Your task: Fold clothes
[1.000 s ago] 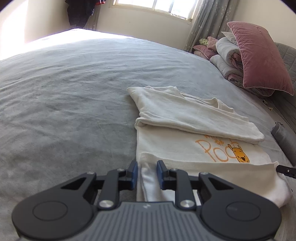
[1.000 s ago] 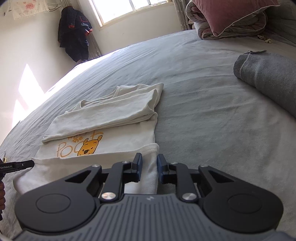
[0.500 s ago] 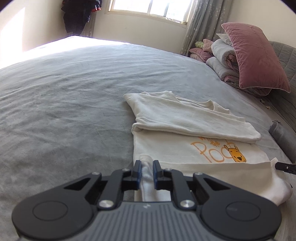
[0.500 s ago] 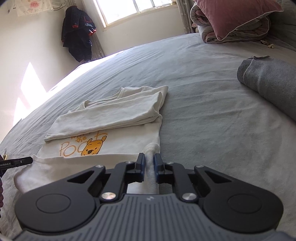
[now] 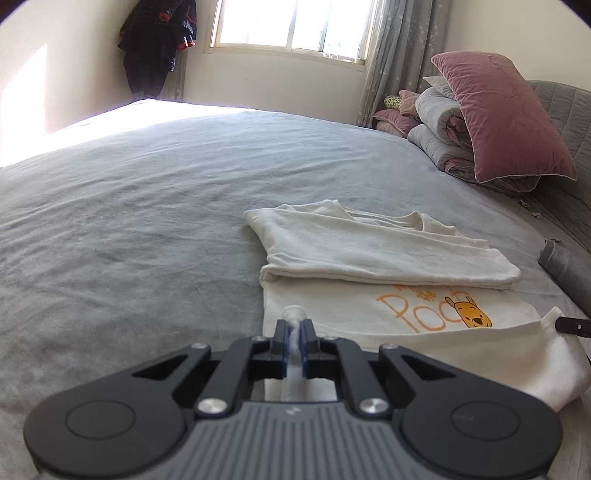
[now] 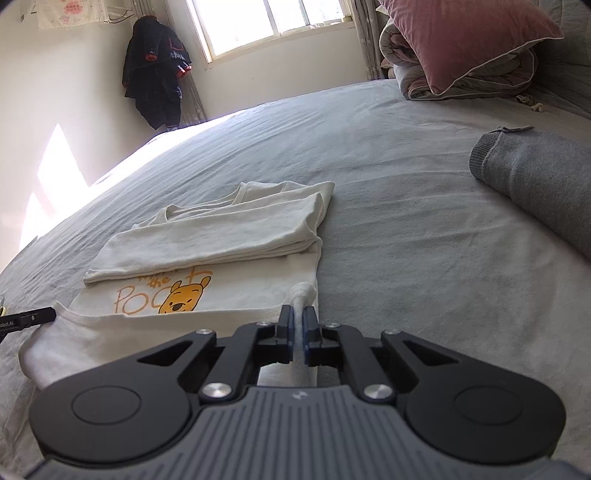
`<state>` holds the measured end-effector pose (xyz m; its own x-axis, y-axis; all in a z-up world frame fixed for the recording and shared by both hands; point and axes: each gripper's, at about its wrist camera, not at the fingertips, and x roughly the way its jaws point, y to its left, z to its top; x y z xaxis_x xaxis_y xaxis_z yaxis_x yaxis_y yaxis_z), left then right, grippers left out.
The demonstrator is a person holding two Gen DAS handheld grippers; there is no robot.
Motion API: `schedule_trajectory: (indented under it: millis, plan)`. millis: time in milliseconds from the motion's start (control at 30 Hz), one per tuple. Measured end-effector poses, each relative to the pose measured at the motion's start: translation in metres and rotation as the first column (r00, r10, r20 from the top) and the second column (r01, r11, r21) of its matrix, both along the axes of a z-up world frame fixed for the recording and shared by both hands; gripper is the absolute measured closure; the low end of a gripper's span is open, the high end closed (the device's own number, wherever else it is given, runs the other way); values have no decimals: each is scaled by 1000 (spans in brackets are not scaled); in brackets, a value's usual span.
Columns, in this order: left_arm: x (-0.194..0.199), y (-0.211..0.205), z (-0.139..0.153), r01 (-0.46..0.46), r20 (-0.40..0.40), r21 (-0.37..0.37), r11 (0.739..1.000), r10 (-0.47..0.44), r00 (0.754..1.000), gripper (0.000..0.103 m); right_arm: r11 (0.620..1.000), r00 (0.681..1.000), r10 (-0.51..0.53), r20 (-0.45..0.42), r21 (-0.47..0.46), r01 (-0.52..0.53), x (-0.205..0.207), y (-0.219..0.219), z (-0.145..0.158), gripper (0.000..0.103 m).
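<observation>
2 grippers, our left gripper (image 5: 293, 331) and right gripper (image 6: 298, 320), pinch the Pooh T-shirt (image 5: 369, 251) hem. Sleeves are folded; we judge the last fold is left.

Bright daylight from window (image 5: 288, 27), blown out. Overexposed patch on far bed (image 5: 122, 122); sun patches on wall (image 6: 59, 158). Strong fisheye bending at edges, dark vignette in corners. Near gripper bodies slightly soft, mid-scene sharp. Soft shadows under folded shirt (image 5: 369, 254).
</observation>
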<state>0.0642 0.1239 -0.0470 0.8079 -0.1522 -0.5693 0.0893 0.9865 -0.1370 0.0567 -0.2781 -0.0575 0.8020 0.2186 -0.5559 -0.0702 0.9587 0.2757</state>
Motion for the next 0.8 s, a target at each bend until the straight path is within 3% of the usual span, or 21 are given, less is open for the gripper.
schedule_trajectory:
  millis: [133,267,567,700,800]
  plan:
    - [-1,1,19,-18,97,1,1000,18,995,97,1000,998,-15,58,-11,15,4,-1,16,98]
    - [17,1,29,-43,118,3,999,43,992,97,999,996,-37,79,-20,39,22,0,22,98]
    - [59,-14,-18,-72,14,125,990,71,997,97,995,998,-60,5,-80,60,68,7,-12,98]
    - [58,-18,-32,-54,1,182,982,55,999,93,993,997,-74,-36,-96,70,73,6,-28,97]
    - [56,-14,-22,-73,-6,172,983,75,997,83,992,996,-85,-41,-100,81,70,4,-20,83]
